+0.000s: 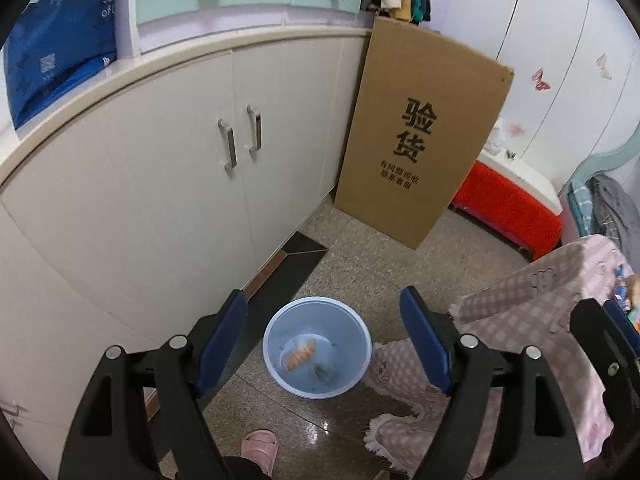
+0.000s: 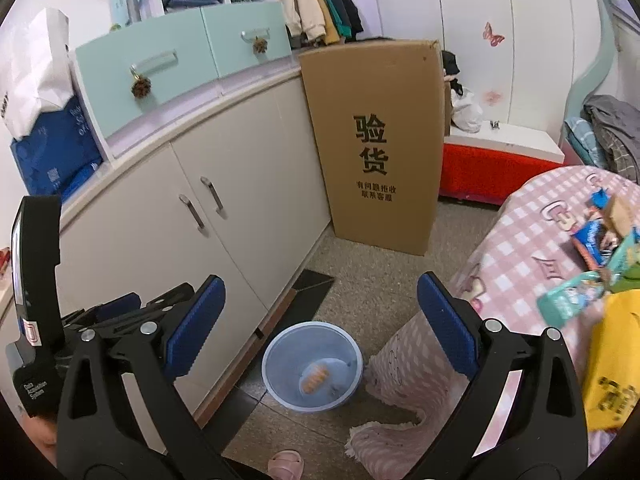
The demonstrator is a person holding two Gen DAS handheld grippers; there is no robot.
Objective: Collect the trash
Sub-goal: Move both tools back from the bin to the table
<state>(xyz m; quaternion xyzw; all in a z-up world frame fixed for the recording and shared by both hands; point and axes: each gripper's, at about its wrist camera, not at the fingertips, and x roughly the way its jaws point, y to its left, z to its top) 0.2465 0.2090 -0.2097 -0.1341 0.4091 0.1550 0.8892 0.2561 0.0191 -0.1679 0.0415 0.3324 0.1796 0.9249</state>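
A pale blue bin [image 1: 352, 340] [image 2: 280, 356] stands on the floor between the cabinet and the bed. An orange-and-white wrapper [image 1: 301, 354] [image 2: 315, 376] and a small grey scrap [image 1: 322, 372] lie at its bottom. My left gripper [image 1: 322, 300] hangs above the bin, open and empty. My right gripper [image 2: 320, 280] is also open above and beyond the bin, with nothing between its fingers. Several snack wrappers [image 2: 592, 240], a teal packet [image 2: 568, 300] and a yellow bag [image 2: 612, 360] lie on the bed at the right.
White cabinet doors [image 1: 180, 200] run along the left. A tall cardboard box [image 1: 420, 140] leans at the cabinet's end, with a red storage box [image 1: 508, 204] behind it. The pink checked blanket [image 2: 520, 248] hangs down beside the bin. A person's pink slipper [image 1: 260, 446] is in front of the bin.
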